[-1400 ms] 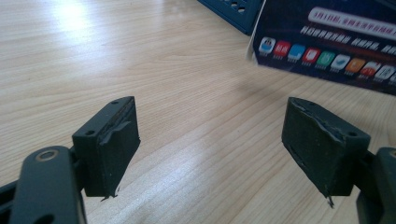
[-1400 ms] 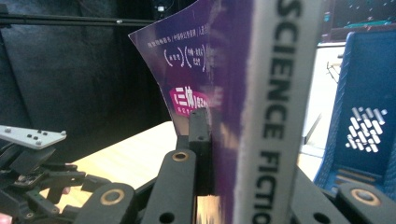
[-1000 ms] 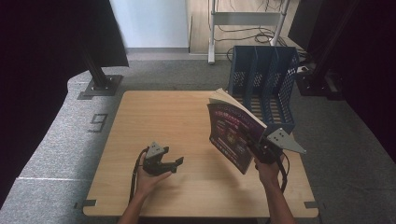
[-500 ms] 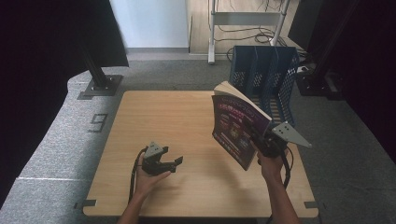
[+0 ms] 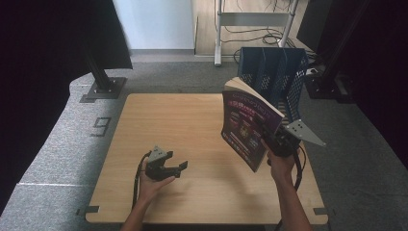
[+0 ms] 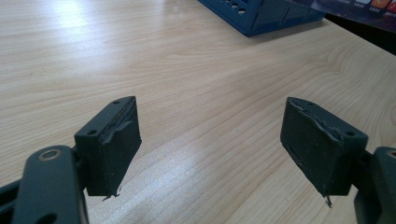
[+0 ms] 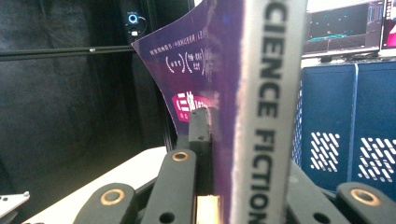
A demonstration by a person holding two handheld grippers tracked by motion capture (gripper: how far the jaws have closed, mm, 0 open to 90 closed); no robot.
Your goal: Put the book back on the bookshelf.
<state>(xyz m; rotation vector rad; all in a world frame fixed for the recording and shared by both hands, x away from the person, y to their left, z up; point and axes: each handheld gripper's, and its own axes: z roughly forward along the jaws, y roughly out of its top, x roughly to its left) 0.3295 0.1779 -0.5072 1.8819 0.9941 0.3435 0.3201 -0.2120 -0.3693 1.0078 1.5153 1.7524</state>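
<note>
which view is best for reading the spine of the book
The right gripper view: the book's spine runs up close, lettering reading "SCIENCE FICTION", clamped in the right gripper. The high view shows the book's purple cover from afar. The left gripper view catches a corner of the cover.

The wooden desk [image 5: 192, 125] stands on grey carpet [image 5: 57, 159], where a white figure 9 [image 5: 102, 126] lies just off the desk's left edge. Beyond its far left corner a black stand base [image 5: 102, 89] sits below a dark curtain [image 5: 48, 48]. Past the far edge stands a white metal frame [image 5: 250, 19] with cables [image 5: 250, 34] beneath.
</note>
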